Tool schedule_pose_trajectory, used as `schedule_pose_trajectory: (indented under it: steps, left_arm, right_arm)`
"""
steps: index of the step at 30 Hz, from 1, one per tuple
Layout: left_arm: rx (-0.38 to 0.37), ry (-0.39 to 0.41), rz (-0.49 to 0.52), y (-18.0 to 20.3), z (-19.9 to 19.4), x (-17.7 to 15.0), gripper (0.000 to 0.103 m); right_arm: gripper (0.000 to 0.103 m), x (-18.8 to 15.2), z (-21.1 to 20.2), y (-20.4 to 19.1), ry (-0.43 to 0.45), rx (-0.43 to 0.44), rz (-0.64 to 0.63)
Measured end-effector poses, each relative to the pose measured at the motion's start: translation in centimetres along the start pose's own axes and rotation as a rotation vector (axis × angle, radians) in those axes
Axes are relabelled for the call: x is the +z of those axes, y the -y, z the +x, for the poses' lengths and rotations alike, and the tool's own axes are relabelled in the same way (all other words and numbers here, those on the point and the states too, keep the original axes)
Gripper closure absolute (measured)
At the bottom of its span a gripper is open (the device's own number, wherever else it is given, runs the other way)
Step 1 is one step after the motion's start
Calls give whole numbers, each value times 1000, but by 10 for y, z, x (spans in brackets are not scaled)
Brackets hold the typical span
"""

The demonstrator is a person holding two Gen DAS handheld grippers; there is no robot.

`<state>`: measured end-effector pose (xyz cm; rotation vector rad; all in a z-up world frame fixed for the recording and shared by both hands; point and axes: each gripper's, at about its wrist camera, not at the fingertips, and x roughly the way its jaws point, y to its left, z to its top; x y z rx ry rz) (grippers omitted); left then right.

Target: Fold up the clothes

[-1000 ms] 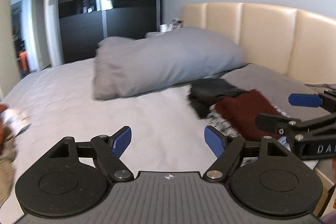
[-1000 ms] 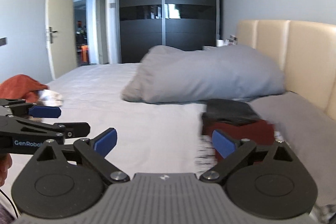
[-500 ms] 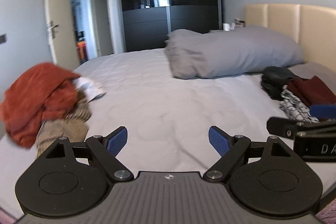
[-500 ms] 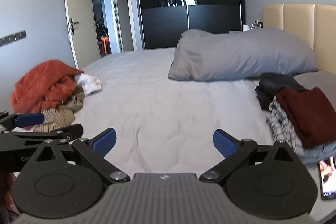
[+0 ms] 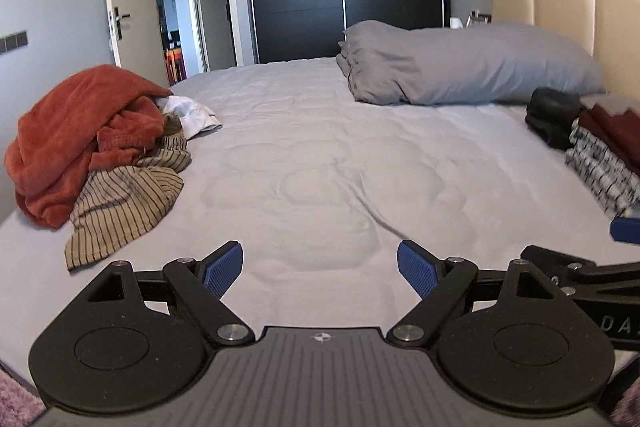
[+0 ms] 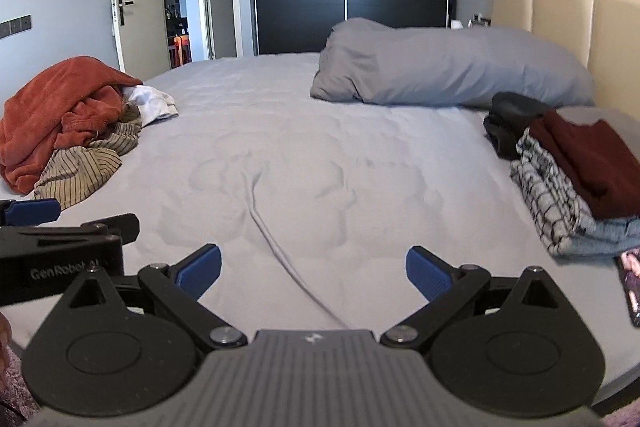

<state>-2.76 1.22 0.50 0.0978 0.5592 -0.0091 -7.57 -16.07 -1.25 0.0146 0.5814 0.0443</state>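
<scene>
laundry heap (image 5: 96, 155) lies at the bed's (image 5: 320, 167) left edge, nearer the left gripper (image 5: 320, 267); both it and the right gripper (image 6: 314, 273) gape empty.

White lettering "GenRobot.AI" — its last letters cut short by a bar in front — is read on the black body of the left gripper (image 6: 30, 213), seen at the near left of the right wrist view. On the black body of the right gripper (image 5: 626, 231), at the near right edge of the left wrist view, only "DA" can be made out.
</scene>
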Motion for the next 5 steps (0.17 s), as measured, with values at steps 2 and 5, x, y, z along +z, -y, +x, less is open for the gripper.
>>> schedule_pose_trajectory:
  steps: [2, 5]
  left_arm:
    - [-1, -4, 5, 2, 3, -2, 18]
    - [-6, 1, -7, 2, 6, -3, 18]
  right_arm:
    - [3, -1, 3, 1, -6, 0, 3]
    - [3, -2, 7, 2, -13, 7, 11]
